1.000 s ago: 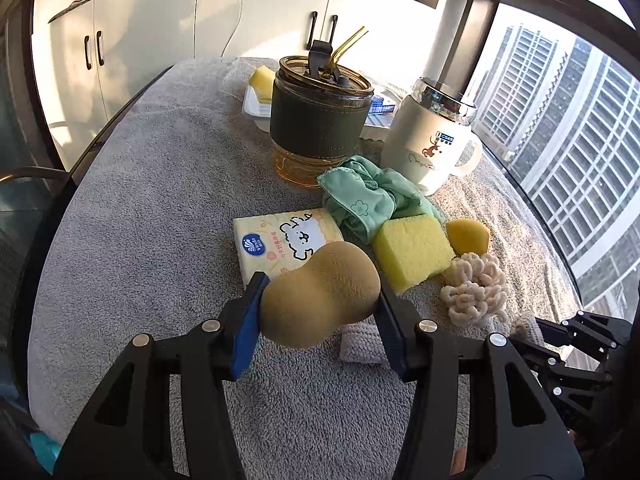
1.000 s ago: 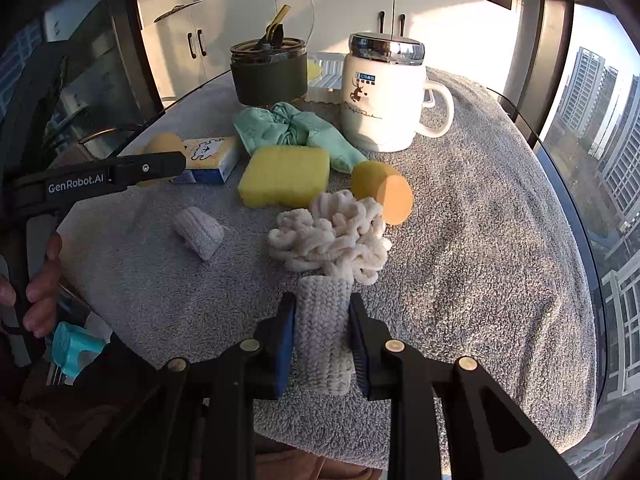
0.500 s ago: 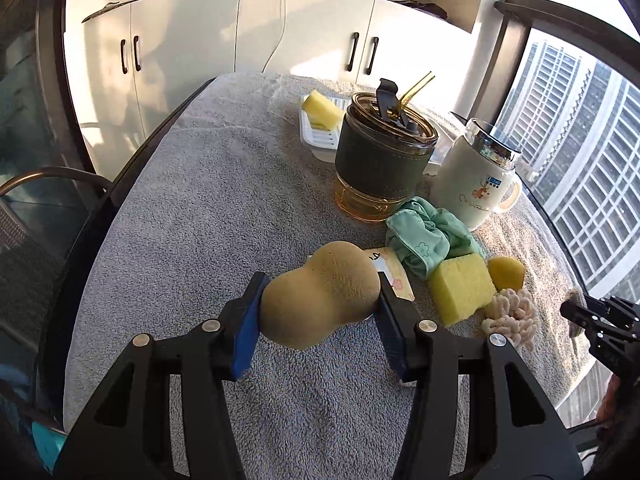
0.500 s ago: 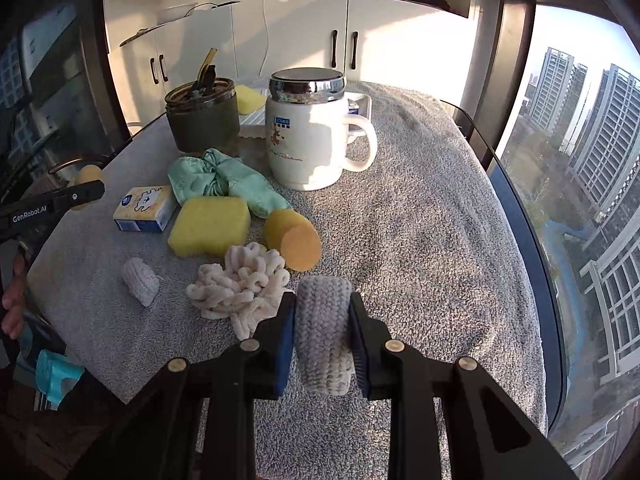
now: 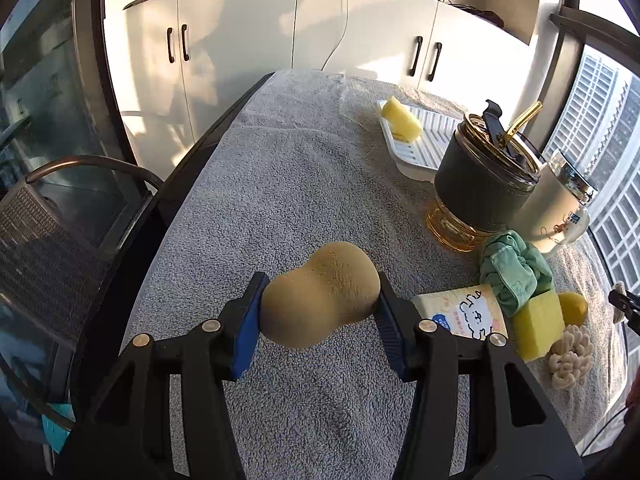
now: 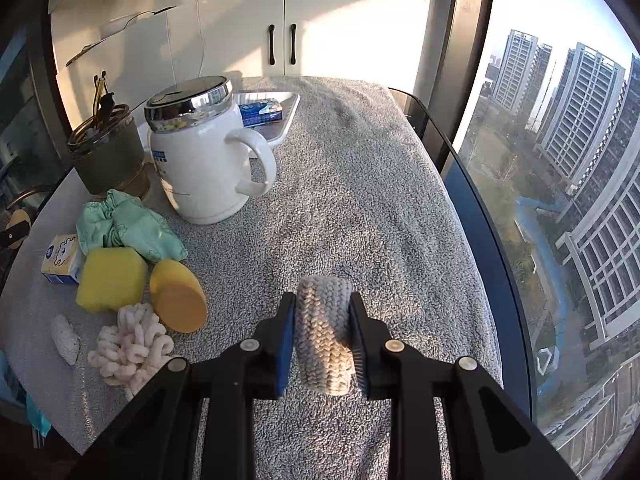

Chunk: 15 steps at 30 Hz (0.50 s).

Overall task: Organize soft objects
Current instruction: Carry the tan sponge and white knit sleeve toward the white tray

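My left gripper (image 5: 318, 312) is shut on a tan gourd-shaped sponge (image 5: 320, 300), held above the grey towel-covered table (image 5: 288, 184). My right gripper (image 6: 322, 336) is shut on a rolled grey knitted cloth (image 6: 325, 340) above the table's right half. On the table lie a yellow square sponge (image 6: 111, 279), a round orange sponge (image 6: 178, 296), a cream chenille scrunchie (image 6: 130, 346), a green cloth (image 6: 132, 228), a small white knitted roll (image 6: 66, 340) and a tissue pack (image 6: 60, 258).
A white lidded mug (image 6: 200, 160) and a dark glass cup with a straw (image 6: 106, 156) stand at the back. A white tray (image 5: 412, 140) holds a yellow sponge piece (image 5: 401, 120). A chair (image 5: 48, 240) stands left of the table. Windows run along the right edge.
My left gripper carried the tan sponge to the left and back, away from the pile. My right gripper lifted the knitted roll and moved it right, past the scrunchie.
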Tool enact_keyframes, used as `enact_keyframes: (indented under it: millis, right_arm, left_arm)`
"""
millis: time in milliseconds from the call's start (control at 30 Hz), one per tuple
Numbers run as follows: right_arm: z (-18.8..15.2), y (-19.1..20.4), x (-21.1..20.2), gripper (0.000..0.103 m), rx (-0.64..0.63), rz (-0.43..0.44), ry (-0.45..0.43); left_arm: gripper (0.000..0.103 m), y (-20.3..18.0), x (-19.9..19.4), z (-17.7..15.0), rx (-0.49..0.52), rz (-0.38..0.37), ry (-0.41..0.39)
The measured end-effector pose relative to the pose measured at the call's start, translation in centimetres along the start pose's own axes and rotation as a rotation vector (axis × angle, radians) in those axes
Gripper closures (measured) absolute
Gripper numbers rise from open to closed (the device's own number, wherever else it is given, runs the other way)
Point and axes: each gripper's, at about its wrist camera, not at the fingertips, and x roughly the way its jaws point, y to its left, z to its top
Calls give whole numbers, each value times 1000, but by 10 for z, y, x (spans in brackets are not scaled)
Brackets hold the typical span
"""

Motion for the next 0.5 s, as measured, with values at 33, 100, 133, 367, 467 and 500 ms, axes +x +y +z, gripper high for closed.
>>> enact_keyframes:
  millis: [33,100,133,367,467,500]
  right_arm:
    - [3,-2,3,76,6,-6,4]
    - [9,-6,11,76,10,-13,8]
    - [13,-8,14,76,13,-22,11]
    - [42,-18,37,76,8,-40,17]
    - [54,-20,48,76,2,-57,17]
    - [59,-21,52,76,0,-54,17]
  left_arm:
    - [54,2,3,2,-2,8,0]
    - [54,7,10,7,-4,23,2]
    - [54,9,13,10,-5,29,2]
    - [54,22,42,33,-18,38,20]
    - [54,30,57,45,-25,61,31]
    - [54,32,61,49,-27,61,30]
